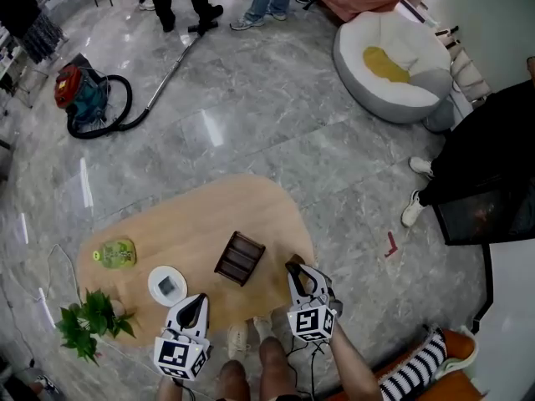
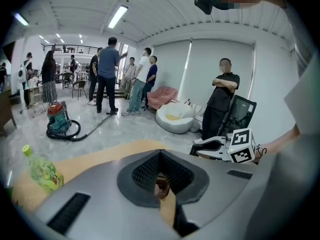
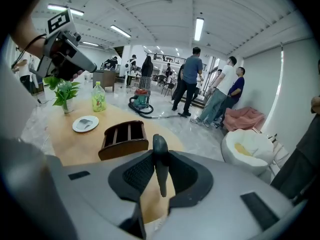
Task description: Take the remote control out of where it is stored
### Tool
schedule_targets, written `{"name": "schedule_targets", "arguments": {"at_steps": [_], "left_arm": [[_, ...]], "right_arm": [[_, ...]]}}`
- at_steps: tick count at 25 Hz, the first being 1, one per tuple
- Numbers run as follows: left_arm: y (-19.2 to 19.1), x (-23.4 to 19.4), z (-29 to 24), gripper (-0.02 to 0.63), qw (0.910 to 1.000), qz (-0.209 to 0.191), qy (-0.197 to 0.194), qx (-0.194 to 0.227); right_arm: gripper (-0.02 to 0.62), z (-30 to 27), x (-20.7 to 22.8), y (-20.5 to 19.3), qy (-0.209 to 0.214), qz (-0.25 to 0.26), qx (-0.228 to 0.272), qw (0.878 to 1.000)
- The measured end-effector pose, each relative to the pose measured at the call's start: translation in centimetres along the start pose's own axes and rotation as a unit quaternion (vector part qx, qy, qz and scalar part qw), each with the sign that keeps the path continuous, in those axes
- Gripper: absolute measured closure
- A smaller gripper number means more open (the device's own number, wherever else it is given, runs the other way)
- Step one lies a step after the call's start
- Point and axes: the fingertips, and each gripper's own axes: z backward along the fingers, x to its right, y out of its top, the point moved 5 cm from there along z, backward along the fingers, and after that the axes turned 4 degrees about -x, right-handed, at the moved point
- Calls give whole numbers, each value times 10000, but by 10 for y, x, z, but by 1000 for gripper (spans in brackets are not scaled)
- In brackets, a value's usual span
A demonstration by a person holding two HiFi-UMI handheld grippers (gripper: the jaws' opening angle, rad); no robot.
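A slim dark remote control [image 3: 160,176] stands edge-on between the pads of my right gripper [image 3: 159,156], which is shut on it. This gripper [image 1: 294,269] hangs over the near right edge of the wooden table [image 1: 201,215]. The brown slotted holder [image 1: 240,257] lies just to its left, and its slots [image 3: 125,134] look empty. My left gripper [image 1: 199,301] hovers over the table's near edge, left of the holder. Its jaws [image 2: 160,156] meet at the tips, with nothing between them.
On the table are a white plate [image 1: 167,285] with a small grey item, a green bottle [image 1: 114,254] and a potted plant [image 1: 92,317]. On the floor beyond are a vacuum cleaner [image 1: 82,97], a white beanbag [image 1: 393,57] and several standing people.
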Motion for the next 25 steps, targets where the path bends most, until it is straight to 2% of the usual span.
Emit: {"name": "schedule_targets", "arguments": {"at_steps": [19, 25], "left_arm": [[-45, 4, -23, 600, 9997, 47, -72, -243], [-56, 1, -22, 600, 9995, 84, -39, -305]], "right_arm": [[500, -27, -42, -47, 200, 245, -51, 9995], [499, -27, -52, -47, 193, 181, 21, 9996]]}}
